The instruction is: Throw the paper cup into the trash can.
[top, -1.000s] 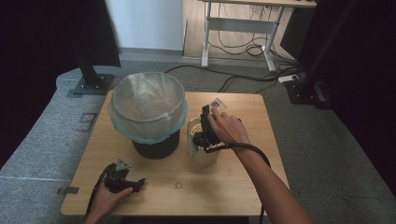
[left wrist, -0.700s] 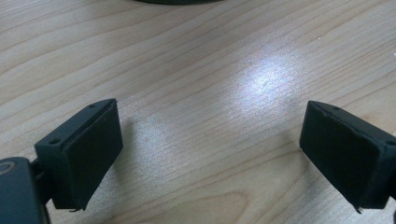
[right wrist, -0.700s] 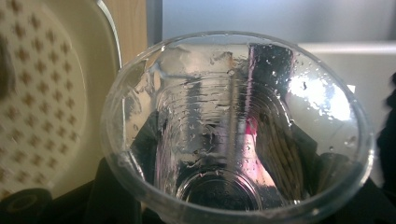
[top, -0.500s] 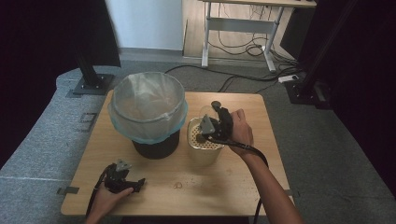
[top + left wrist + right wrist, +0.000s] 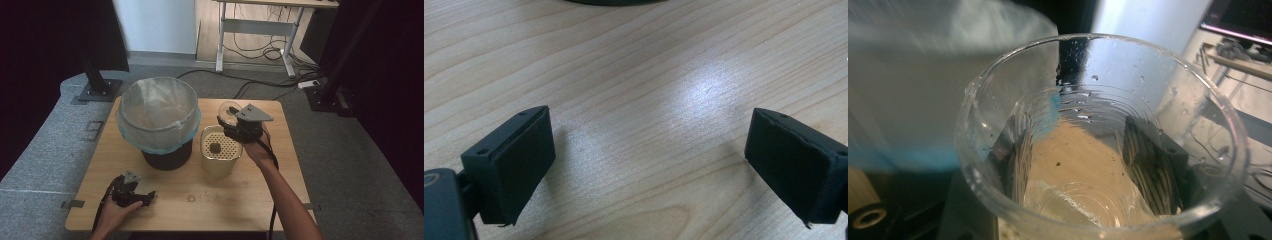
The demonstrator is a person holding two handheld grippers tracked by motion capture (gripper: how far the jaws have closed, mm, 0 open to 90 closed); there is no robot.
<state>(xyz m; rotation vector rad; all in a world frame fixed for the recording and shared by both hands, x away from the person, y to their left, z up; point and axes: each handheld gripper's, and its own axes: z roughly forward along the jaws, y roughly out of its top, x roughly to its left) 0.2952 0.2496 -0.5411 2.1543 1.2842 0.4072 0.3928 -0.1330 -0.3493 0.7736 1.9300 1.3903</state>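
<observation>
My right gripper (image 5: 239,126) is shut on a clear plastic cup (image 5: 230,110), held in the air just beyond a cream container (image 5: 220,162) with a perforated strainer top (image 5: 220,143); a dark lump lies on the strainer. In the right gripper view the cup (image 5: 1098,140) is wet and see-through, mouth towards the camera, with both black jaws pressed on its sides. My left gripper (image 5: 144,196) rests on the near left of the wooden table (image 5: 240,210). Its pads (image 5: 524,160) stand wide apart, and the left gripper (image 5: 649,150) is open over bare wood.
A black bin lined with a pale blue bag (image 5: 157,112) stands left of the cream container, close beside it. The bag (image 5: 923,75) is blurred behind the cup. Desk legs and cables (image 5: 260,50) lie on the floor beyond the table.
My right gripper has lifted the cup from over the strainer and drawn it back towards the far side, turning it. The left gripper has stayed put.
</observation>
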